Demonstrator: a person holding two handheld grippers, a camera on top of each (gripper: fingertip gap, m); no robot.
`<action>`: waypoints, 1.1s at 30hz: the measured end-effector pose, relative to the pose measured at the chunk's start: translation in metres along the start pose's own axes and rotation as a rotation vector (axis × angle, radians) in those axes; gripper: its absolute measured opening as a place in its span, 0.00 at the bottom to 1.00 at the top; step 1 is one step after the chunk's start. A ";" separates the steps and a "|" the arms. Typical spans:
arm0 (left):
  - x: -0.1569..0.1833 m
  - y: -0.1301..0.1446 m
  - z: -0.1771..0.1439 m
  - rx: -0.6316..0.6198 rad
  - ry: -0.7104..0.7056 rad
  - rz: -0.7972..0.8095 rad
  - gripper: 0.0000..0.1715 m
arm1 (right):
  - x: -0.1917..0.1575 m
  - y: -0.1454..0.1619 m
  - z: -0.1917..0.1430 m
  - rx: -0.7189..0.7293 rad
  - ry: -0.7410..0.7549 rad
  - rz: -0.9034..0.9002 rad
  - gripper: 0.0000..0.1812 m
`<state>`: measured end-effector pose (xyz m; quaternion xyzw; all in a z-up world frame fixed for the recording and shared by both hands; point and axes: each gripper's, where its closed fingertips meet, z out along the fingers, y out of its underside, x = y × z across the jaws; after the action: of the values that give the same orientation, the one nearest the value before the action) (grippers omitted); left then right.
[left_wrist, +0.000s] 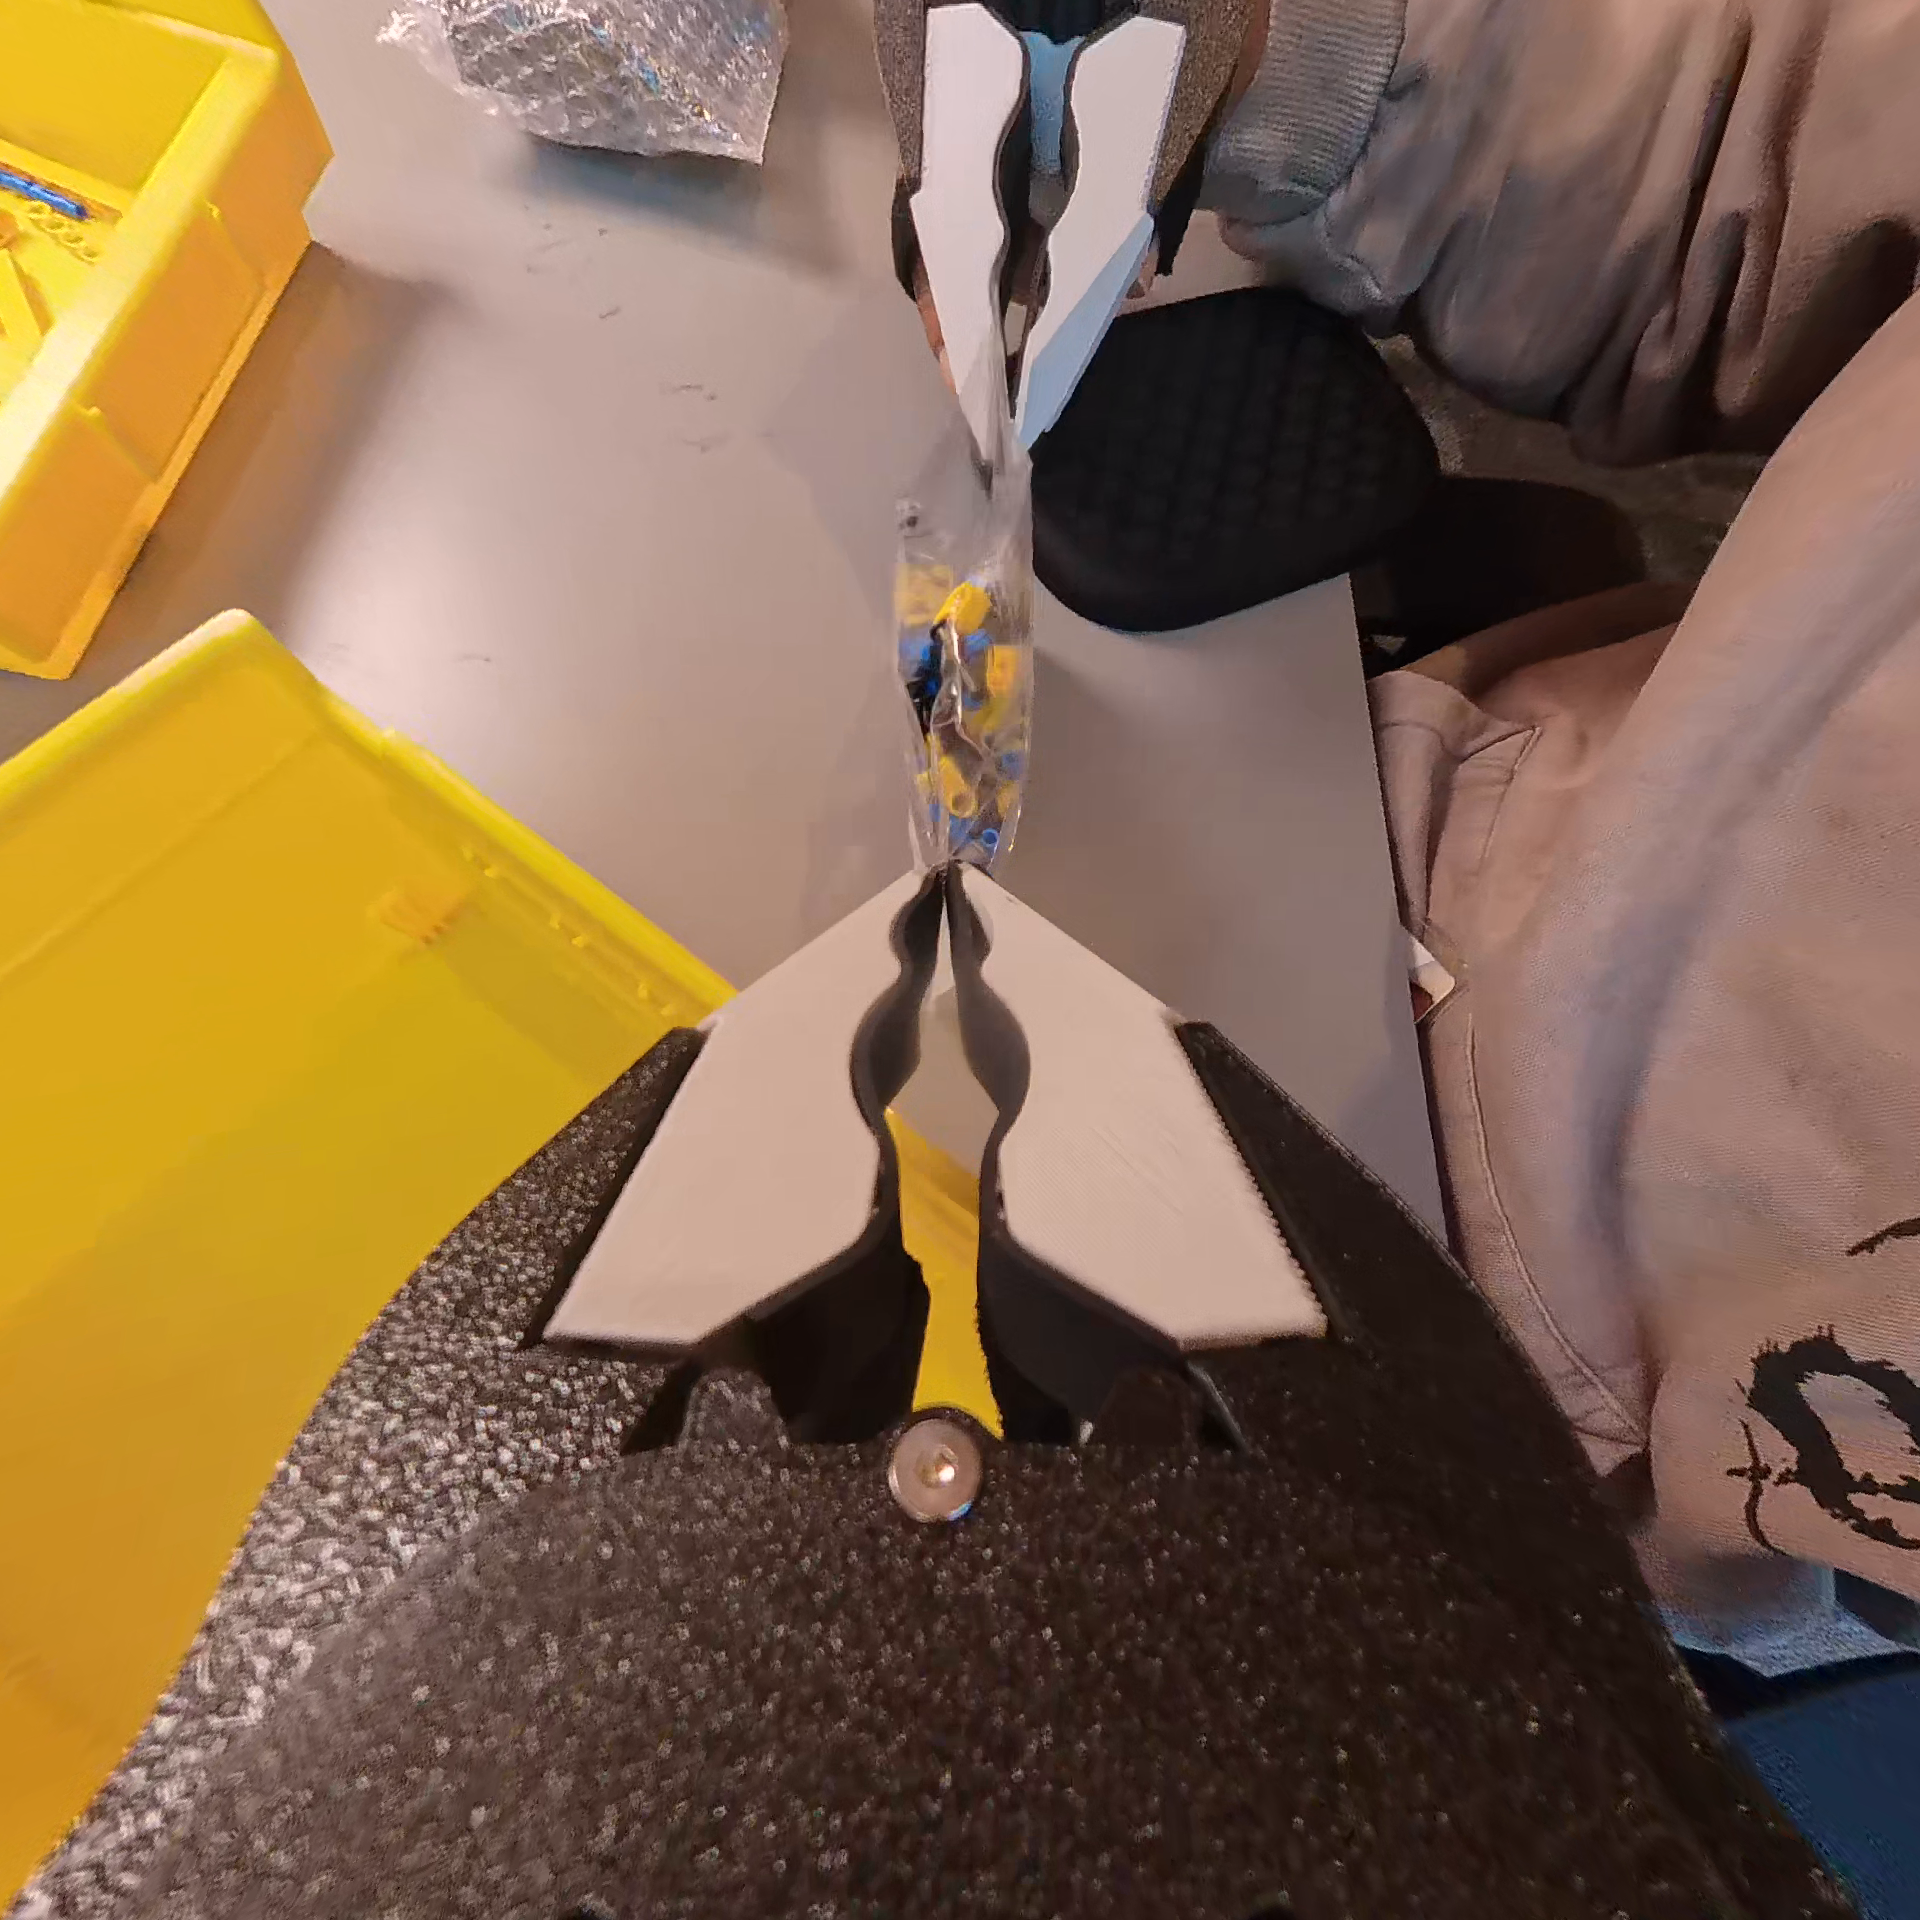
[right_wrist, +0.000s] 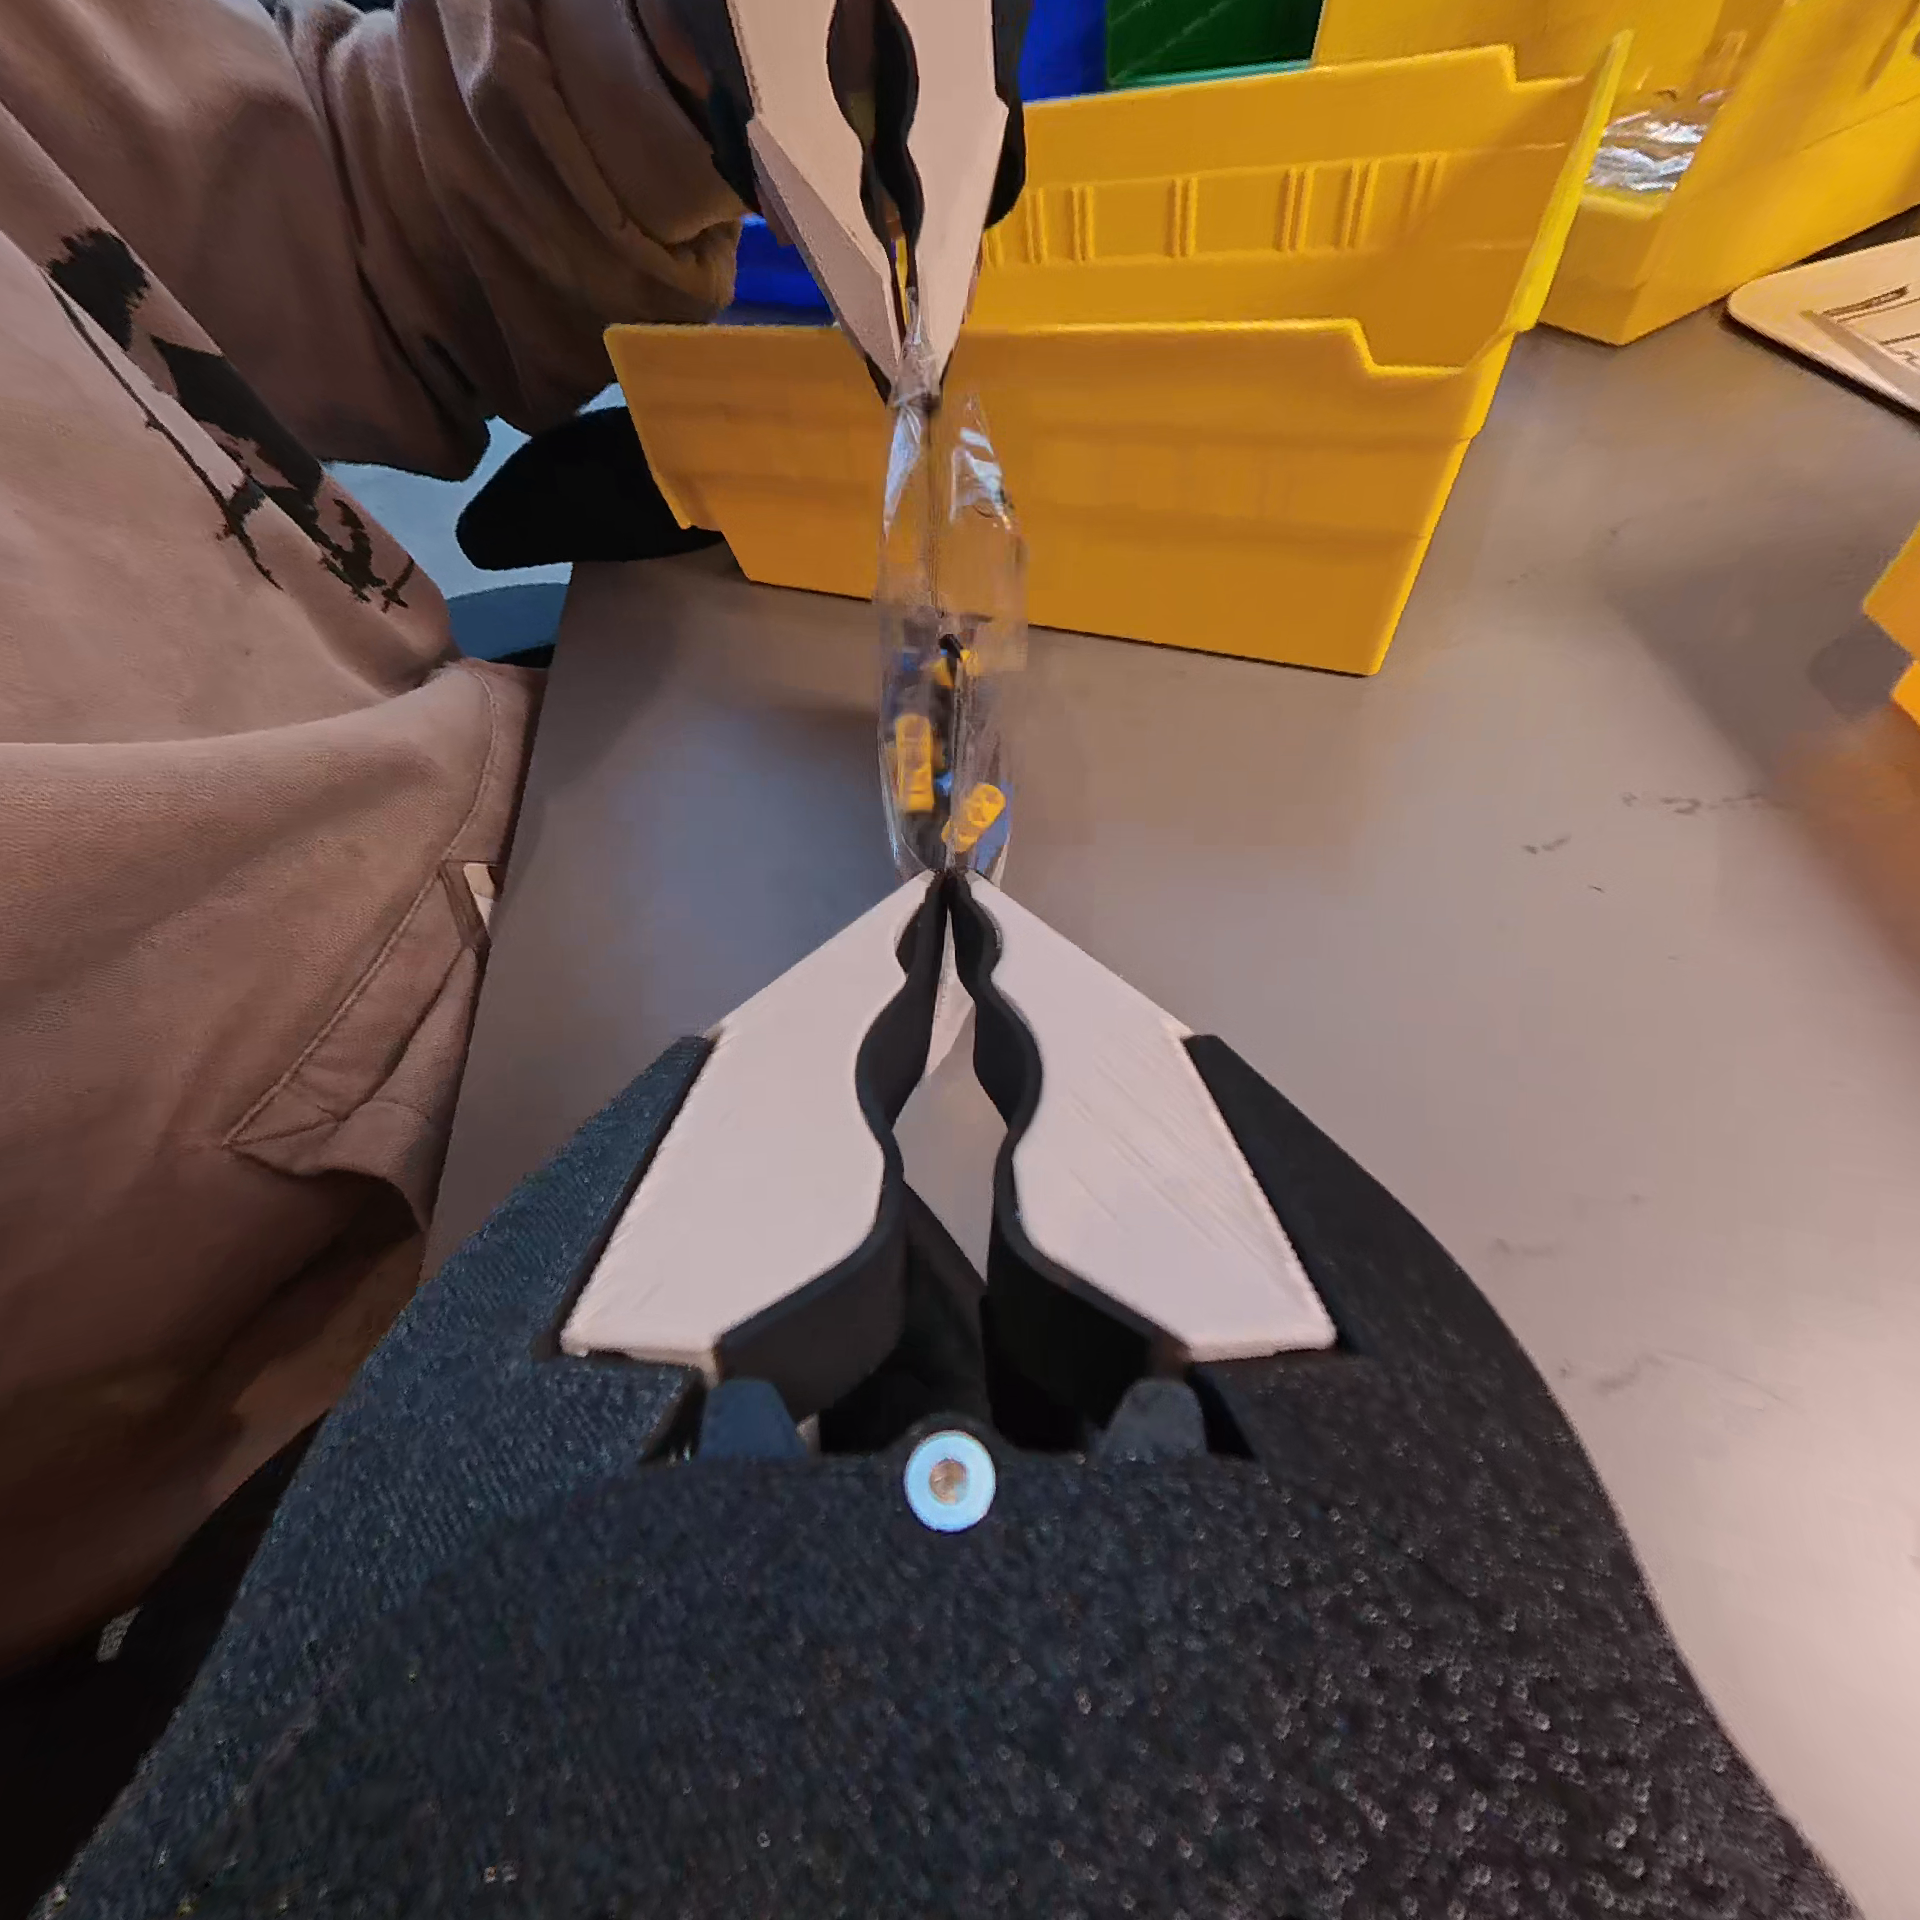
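- the left gripper (left_wrist: 948, 878) is seen clenched, its white fingers pinched together on one end of a small clear plastic bag (left_wrist: 961, 675).
- the right gripper (right_wrist: 948, 878) is likewise clenched, its fingertips closed on the opposite end of the same bag (right_wrist: 945, 644).
- the bag is held stretched between the two grippers, lifted off the grey table (left_wrist: 582, 499), near the table's edge by the person.
- small yellow and blue pieces (left_wrist: 966, 727) are seen packed inside the bag; in the right wrist view they are gathered toward the end nearer the right gripper.
- in the left wrist view the right gripper (left_wrist: 1003, 416) is shown farther off, pointing back toward the camera; in the right wrist view the left gripper (right_wrist: 920, 343) is shown the same way.
- a large yellow bin (left_wrist: 260, 987) is seen just beside the left gripper, partly under it, and a second yellow bin (left_wrist: 135, 312) lies farther off.
- a crumpled clear bag (left_wrist: 603, 73) lies on the table beyond the bins.
- a beige sweatshirt with a dark print (right_wrist: 208, 727) is worn by the person at the table edge.
- a black chair seat (left_wrist: 1226, 457) is seen below the table edge.
- in the right wrist view a yellow bin (right_wrist: 1195, 468) stands behind the stretched bag, with more bins behind it.
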<state>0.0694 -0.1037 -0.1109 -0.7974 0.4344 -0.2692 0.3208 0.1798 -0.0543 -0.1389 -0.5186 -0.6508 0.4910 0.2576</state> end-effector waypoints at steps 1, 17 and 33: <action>0.003 -0.002 0.002 0.009 0.007 0.015 0.00 | -0.001 0.001 0.003 -0.002 -0.003 -0.002 0.00; 0.017 0.010 -0.013 0.061 -0.041 0.065 0.00 | -0.018 -0.019 0.016 0.023 -0.083 -0.064 0.00; 0.044 0.028 -0.036 0.155 -0.093 0.079 0.00 | -0.047 -0.037 0.038 0.058 -0.079 -0.115 0.00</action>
<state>0.0508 -0.1637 -0.1021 -0.7640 0.4283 -0.2519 0.4117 0.1475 -0.1109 -0.1119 -0.4529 -0.6747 0.5140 0.2746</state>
